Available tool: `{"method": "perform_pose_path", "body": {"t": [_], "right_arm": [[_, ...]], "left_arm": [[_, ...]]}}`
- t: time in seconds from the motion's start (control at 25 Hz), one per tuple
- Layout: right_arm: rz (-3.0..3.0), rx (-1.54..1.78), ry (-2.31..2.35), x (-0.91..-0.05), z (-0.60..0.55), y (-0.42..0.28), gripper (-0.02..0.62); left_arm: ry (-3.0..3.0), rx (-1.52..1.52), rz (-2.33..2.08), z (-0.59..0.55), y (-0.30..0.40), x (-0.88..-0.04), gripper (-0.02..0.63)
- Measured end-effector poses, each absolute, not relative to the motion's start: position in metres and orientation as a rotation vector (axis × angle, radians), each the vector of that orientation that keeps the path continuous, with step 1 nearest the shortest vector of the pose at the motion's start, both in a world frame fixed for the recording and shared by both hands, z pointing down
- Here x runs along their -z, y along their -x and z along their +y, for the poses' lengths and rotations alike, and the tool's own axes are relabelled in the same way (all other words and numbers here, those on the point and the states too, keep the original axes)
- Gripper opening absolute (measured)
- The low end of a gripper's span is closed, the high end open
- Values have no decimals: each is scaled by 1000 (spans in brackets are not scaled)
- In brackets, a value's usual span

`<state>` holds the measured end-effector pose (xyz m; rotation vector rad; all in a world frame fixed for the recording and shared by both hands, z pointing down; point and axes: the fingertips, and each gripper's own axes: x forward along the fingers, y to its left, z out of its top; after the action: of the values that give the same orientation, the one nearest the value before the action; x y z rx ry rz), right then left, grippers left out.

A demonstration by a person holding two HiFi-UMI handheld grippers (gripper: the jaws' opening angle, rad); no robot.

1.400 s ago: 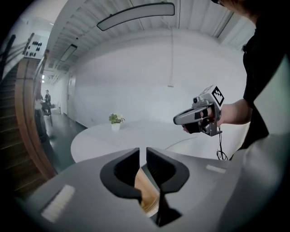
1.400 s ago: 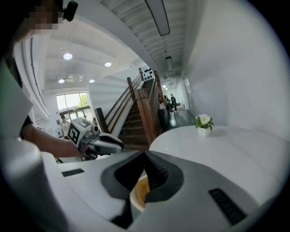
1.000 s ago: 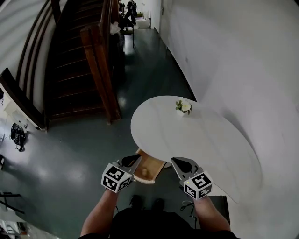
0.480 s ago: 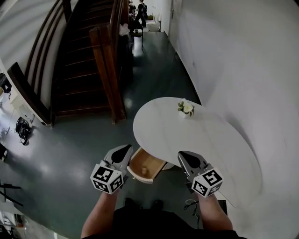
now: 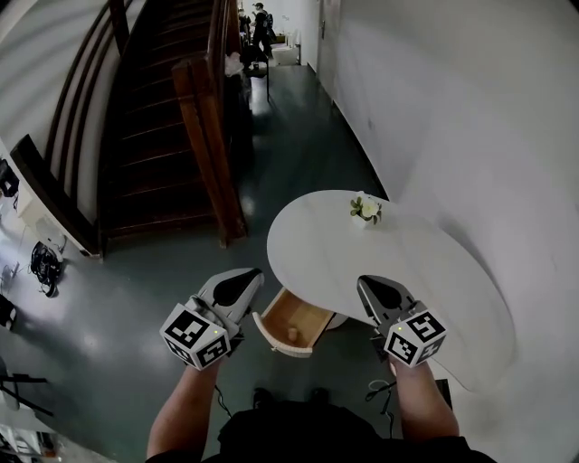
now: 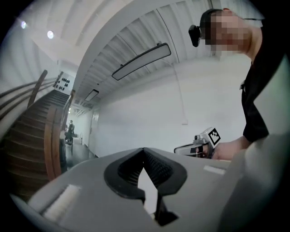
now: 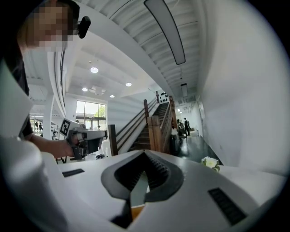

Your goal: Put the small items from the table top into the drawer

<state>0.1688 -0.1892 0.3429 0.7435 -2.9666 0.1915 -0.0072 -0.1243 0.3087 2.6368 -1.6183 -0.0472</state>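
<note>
The white oval table [image 5: 425, 271] carries only a small white flower [image 5: 365, 210], which also shows as the flower [image 7: 209, 162] in the right gripper view. Under the table's near edge a wooden drawer [image 5: 303, 312] stands pulled out, with a small pale item [image 5: 292, 335] lying near its front. My left gripper [image 5: 249, 277] is shut and empty, in the air just left of the drawer. My right gripper [image 5: 370, 286], also shut and empty, hovers over the table's near edge to the drawer's right. Each gripper view shows closed tips: left gripper [image 6: 144, 149], right gripper [image 7: 145, 152].
A dark wooden staircase [image 5: 163, 136] with a banister post [image 5: 204, 145] rises at the left. A white wall [image 5: 470, 118] runs along the right behind the table. The floor [image 5: 118, 298] is dark green, with cables [image 5: 41, 262] at the far left. People stand far down the corridor [image 5: 262, 23].
Both grippers have spread apart: the left one swung out to the left of the drawer, the right one a little rightward. The drawer now shows fully between them.
</note>
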Motion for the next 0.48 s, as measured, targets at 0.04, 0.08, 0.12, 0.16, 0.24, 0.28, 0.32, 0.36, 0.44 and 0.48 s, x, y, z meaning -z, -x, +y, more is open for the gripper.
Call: {"method": "perform_pose_path", "body": {"t": [0.04,0.08,0.12,0.16,0.24,0.28,0.32,0.36,0.44,0.48], "right_arm": [[-2975,-191,-742,-340,-189,-164,9],[-2983,-188,-740,-337,-188,-160,9],[-2989,-181,-738,-334,-187,-155,9],[-2994,-175,-734,-332,-184,-150,9],[-2998,-167,-723,-331,-177,-142,9],[-2998,-168,-719,-333,-173,-139,9],[-2998,-173,-717,-335,-171,-137,9],[-2997,-179,-718,-338,-169,-135,9],[-2992,-190,-726,-343,-167,-133,9],[-2989,-193,-729,-345,-166,-132,9]], "left_arm": [[-2637,31,-1646,-126,13,-306,11],[-2636,26,-1672,-128,18,-305,11],[-2638,26,-1692,-130,22,-304,11],[-2638,22,-1707,-130,24,-304,11],[-2611,-3,-1732,-130,29,-309,11],[-2583,-14,-1747,-129,32,-313,11],[-2552,-20,-1762,-129,35,-319,11],[-2521,-23,-1776,-129,39,-325,11],[-2467,-41,-1792,-129,47,-337,11],[-2447,-56,-1793,-128,50,-343,11]]}}
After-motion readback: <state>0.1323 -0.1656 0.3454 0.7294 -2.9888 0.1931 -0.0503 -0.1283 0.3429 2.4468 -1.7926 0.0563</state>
